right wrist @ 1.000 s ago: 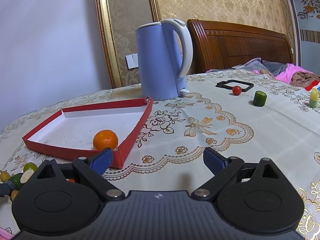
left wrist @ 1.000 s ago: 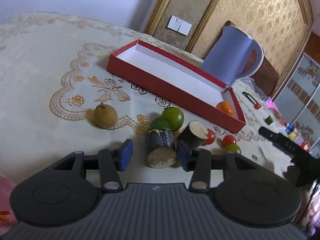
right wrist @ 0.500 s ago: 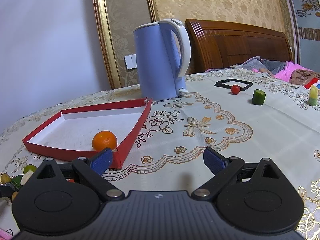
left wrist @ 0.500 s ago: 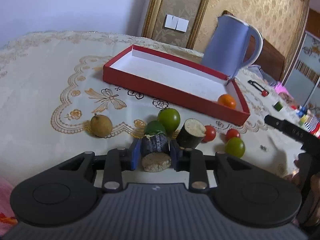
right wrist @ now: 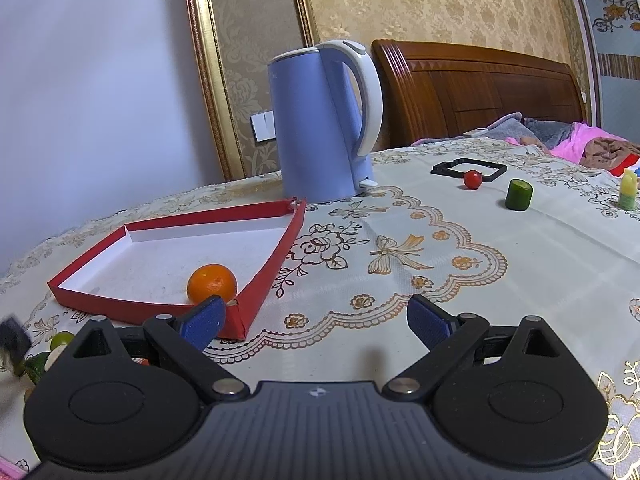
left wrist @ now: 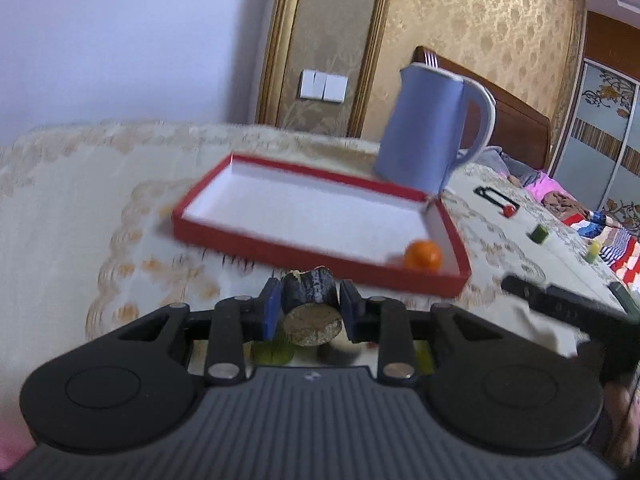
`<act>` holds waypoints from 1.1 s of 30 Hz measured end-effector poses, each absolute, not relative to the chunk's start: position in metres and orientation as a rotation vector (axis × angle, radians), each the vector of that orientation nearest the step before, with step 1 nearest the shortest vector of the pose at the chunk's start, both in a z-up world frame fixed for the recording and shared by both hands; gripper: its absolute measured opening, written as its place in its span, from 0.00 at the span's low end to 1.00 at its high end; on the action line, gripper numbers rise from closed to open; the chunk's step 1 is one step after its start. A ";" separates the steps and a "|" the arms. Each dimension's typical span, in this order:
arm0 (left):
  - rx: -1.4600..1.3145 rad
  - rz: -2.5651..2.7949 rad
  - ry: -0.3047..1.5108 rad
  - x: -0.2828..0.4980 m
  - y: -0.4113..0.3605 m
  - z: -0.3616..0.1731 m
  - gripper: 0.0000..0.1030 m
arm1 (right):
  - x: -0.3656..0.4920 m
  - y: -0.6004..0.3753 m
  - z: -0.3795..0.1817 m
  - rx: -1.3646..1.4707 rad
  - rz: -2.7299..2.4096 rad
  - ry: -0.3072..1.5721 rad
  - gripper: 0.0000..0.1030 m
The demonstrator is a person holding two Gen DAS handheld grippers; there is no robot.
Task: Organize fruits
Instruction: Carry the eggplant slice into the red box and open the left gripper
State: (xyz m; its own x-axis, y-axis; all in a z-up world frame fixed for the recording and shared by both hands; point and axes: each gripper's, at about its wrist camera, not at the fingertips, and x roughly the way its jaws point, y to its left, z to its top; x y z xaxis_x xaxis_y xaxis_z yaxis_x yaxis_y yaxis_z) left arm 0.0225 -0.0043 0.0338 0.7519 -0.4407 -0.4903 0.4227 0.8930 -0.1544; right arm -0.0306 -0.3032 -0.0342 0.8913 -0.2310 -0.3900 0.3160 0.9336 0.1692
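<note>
My left gripper (left wrist: 308, 300) is shut on a dark-skinned chunk (left wrist: 311, 314) with a pale cut face, held above the tablecloth just in front of the red tray (left wrist: 320, 250). An orange (left wrist: 422, 255) lies in the tray's near right corner. In the right wrist view, my right gripper (right wrist: 316, 314) stands open with nothing between its blue pads, close to that corner of the red tray (right wrist: 272, 264) and the orange (right wrist: 212, 283). Part of the right gripper's black body (left wrist: 560, 308) shows at the right of the left wrist view.
A blue kettle (right wrist: 316, 128) stands behind the tray. Further right lie a black frame (right wrist: 468, 168), a small red tomato (right wrist: 473, 179), a green cut piece (right wrist: 519, 195) and a yellow-green piece (right wrist: 628, 196). Green fruits (left wrist: 272, 354) sit under the left gripper.
The left gripper's jaws closed on the dark chunk and lifted it off the table toward the red tray. The right gripper stayed put.
</note>
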 end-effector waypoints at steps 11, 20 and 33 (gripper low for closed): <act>0.065 -0.376 0.498 0.111 -0.061 0.028 0.27 | -0.029 -0.303 -0.034 0.235 -0.281 0.378 0.95; 0.097 -0.343 0.577 0.142 -0.069 -0.003 0.27 | -0.029 -0.304 -0.035 0.239 -0.270 0.382 0.95; 0.086 -0.296 0.557 0.117 -0.052 0.014 0.64 | -0.028 -0.306 -0.036 0.247 -0.270 0.388 0.95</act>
State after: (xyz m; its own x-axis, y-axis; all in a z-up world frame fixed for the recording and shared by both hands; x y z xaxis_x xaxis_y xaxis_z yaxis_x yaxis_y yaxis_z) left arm 0.1173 -0.0516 0.0138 0.8076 -0.2531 -0.5326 0.2993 0.9542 0.0003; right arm -0.0284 -0.3057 -0.0358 0.8910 -0.2107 -0.4021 0.3043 0.9346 0.1845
